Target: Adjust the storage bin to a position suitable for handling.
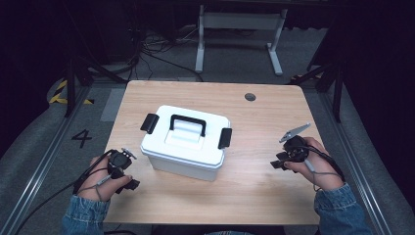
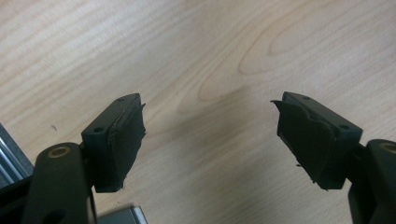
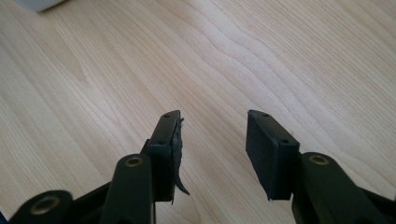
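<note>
The left gripper [image 2: 208, 135] was held with jaws spread wide, gripping nothing, over bare worktop [image 1: 264, 186]. The right gripper [image 3: 212, 149] was likewise parted and empty. Between them on the worktop sat a white box [image 1: 186, 142], lid on, black handle [image 1: 187, 124] on top.

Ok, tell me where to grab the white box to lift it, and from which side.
Take the white box by the black handle on its lid, coming straight down from above. The handle looks raised off the lid, so a jaw could probably slip under the bar. The walls are likely too wide for open jaws. Both side latches look shut, so the lid should hold.
</note>
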`<state>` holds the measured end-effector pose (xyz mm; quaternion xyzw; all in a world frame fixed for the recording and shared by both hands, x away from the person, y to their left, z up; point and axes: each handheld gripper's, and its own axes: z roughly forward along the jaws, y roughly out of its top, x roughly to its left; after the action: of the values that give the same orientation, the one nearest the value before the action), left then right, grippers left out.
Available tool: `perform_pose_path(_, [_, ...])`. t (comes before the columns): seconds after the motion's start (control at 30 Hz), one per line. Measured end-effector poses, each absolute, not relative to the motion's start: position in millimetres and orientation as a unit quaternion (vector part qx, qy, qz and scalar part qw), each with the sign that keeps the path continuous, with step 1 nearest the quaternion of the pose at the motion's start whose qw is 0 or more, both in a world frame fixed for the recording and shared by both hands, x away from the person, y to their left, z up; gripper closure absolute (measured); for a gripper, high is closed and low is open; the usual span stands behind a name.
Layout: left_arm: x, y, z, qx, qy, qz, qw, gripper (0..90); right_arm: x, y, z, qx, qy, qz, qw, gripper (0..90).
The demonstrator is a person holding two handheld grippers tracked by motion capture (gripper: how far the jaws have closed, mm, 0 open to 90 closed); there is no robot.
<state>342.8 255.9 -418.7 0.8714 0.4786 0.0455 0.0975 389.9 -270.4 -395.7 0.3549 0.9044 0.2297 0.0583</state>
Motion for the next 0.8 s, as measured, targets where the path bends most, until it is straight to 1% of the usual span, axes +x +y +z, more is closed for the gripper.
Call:
perform_pose_path(0.07, [344.3, 257.8, -416.0, 0.871, 0.476, 0.058, 0.105, 23.8, 388.7, -269.5, -393.9, 0.350, 0.903, 0.242, 0.061, 56.1])
perform_pose_path(0.13, [344.1, 257.8, -414.8, 0.867, 0.482, 0.056, 0.112, 23.8, 388.1, -268.7, -392.6, 0.344, 0.903, 0.251, 0.062, 55.8])
perform_pose_path(0.4, [346.0, 259.6, -409.8, 0.869, 0.474, 0.070, 0.124, 23.7, 385.8, -266.0, -388.3, 0.340, 0.900, 0.266, 0.062, 54.7])
perform_pose_path(0.47, [344.6, 259.4, -409.5, 0.866, 0.480, 0.063, 0.125, 23.7, 385.8, -265.6, -387.8, 0.339, 0.900, 0.267, 0.062, 54.7])
perform_pose_path(0.63, [343.6, 261.7, -407.9, 0.868, 0.475, 0.071, 0.129, 23.7, 386.2, -260.5, -381.8, 0.332, 0.898, 0.281, 0.062, 54.6])
perform_pose_path(0.8, [340.9, 261.3, -406.7, 0.863, 0.483, 0.066, 0.135, 23.7, 388.4, -250.9, -369.2, 0.317, 0.897, 0.299, 0.069, 53.6])
